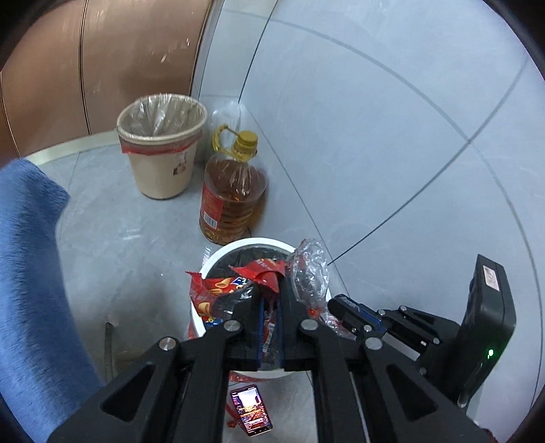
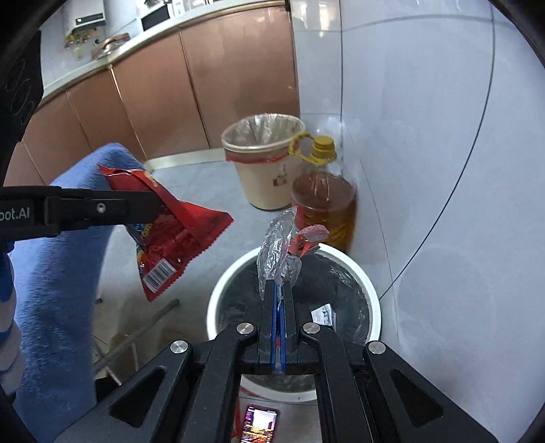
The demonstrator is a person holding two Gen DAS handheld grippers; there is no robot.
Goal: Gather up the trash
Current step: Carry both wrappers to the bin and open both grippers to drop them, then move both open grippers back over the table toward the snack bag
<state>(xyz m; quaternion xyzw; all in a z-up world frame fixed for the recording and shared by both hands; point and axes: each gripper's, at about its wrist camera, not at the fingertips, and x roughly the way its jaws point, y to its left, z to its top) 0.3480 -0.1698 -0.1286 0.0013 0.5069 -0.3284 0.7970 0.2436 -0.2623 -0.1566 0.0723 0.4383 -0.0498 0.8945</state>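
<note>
Left gripper [image 1: 269, 306]: I pinch a crinkled red snack bag [image 2: 170, 231] above the white round bin's rim [image 2: 218, 293].
Right gripper [image 2: 280, 289]: clamped on crumpled clear plastic wrap [image 2: 276, 252] over that bin.
Nearby: beige lined wastebasket [image 1: 160, 150], yellow-capped oil bottle [image 1: 231, 191], phone [image 1: 252, 414] on the floor.

This is a home kitchen, seen low down near a corner of the floor. A run of copper-brown base cabinets [image 2: 163, 85] stands under a pale worktop [image 2: 160, 30], and small appliances and utensils sit on that worktop toward its far edge, too small to identify. The walls are clad in large glossy white tiles [image 1: 374, 119] with dark grout lines, and the floor is grey tile [image 1: 109, 231]. In the corner where the cabinets meet the wall stand a beige waste bin [image 1: 160, 146] lined with clear plastic and a large bottle of cooking oil [image 1: 231, 191] with a yellow cap. A white bin with a black liner [image 2: 368, 283] stands nearer, beside the tiled wall.
</note>
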